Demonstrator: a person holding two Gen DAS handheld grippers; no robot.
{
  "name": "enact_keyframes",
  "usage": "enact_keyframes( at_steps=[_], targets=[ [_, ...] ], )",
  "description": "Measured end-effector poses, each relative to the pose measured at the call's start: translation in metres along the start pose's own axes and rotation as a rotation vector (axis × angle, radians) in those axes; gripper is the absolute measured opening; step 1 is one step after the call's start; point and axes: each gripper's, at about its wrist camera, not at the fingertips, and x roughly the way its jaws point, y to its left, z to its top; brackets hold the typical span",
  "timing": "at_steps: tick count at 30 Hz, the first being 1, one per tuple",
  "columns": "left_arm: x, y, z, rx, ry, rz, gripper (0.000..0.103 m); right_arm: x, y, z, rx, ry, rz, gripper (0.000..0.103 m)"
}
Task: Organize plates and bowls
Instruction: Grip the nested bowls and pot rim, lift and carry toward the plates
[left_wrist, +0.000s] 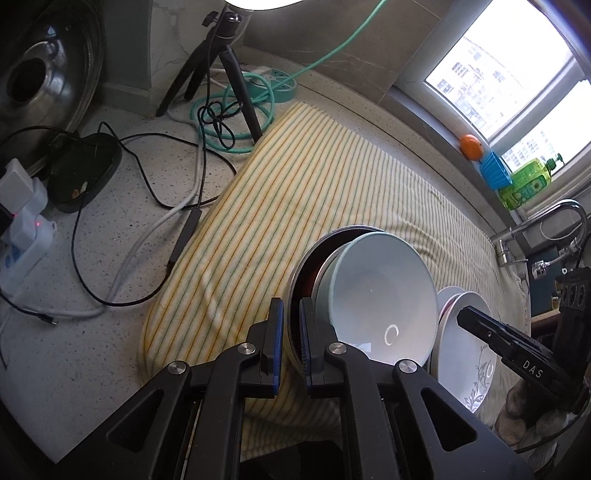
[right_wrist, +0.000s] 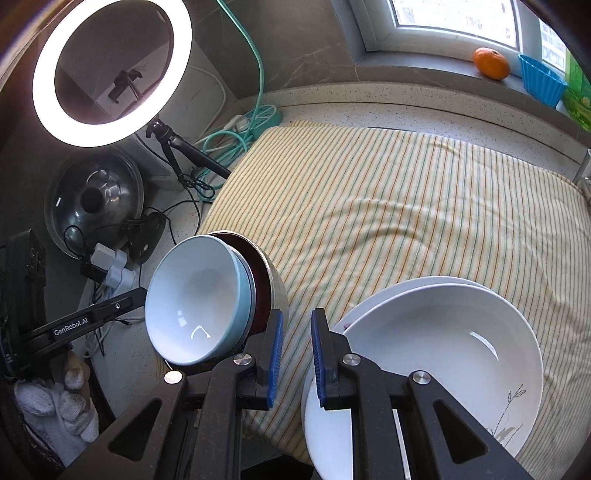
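My left gripper (left_wrist: 291, 332) is shut on the rim of a steel bowl (left_wrist: 321, 240). A dark red bowl and a pale blue bowl (left_wrist: 380, 288) are nested inside it, and the stack is tipped on its side over the striped towel (left_wrist: 295, 184). In the right wrist view the same blue bowl (right_wrist: 195, 302) and steel bowl (right_wrist: 275, 284) sit at the left, with the left gripper's finger (right_wrist: 110, 310) reaching behind them. My right gripper (right_wrist: 297, 332) is open by a narrow gap that shows only cloth. It stands at the left edge of two stacked white plates (right_wrist: 443, 339).
A ring light (right_wrist: 110, 74) on a tripod (left_wrist: 221, 74), tangled cables (left_wrist: 147, 184), a power strip (left_wrist: 26, 229) and a pot lid (right_wrist: 96, 199) crowd the counter left of the towel. An orange (right_wrist: 491, 62), a blue cup (right_wrist: 541, 79) and a green bottle (left_wrist: 528, 181) stand on the sill. A faucet (left_wrist: 569, 218) is at the right.
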Motion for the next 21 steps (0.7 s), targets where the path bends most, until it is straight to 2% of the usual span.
enact_keyframes(
  at_steps=[4,10,21],
  targets=[
    [0.000,0.001,-0.002,0.009,-0.007,0.008,0.007,0.006,-0.002,-0.003,0.034,0.002,0.016,0.014],
    [0.001,0.005,-0.002,-0.004,-0.018,0.025,0.007,0.019,0.003,-0.005,0.006,0.037,0.021,0.014],
    [0.011,0.001,0.002,0.043,0.014,0.024,0.007,0.022,0.001,-0.004,0.023,0.023,0.021,0.014]
  ],
)
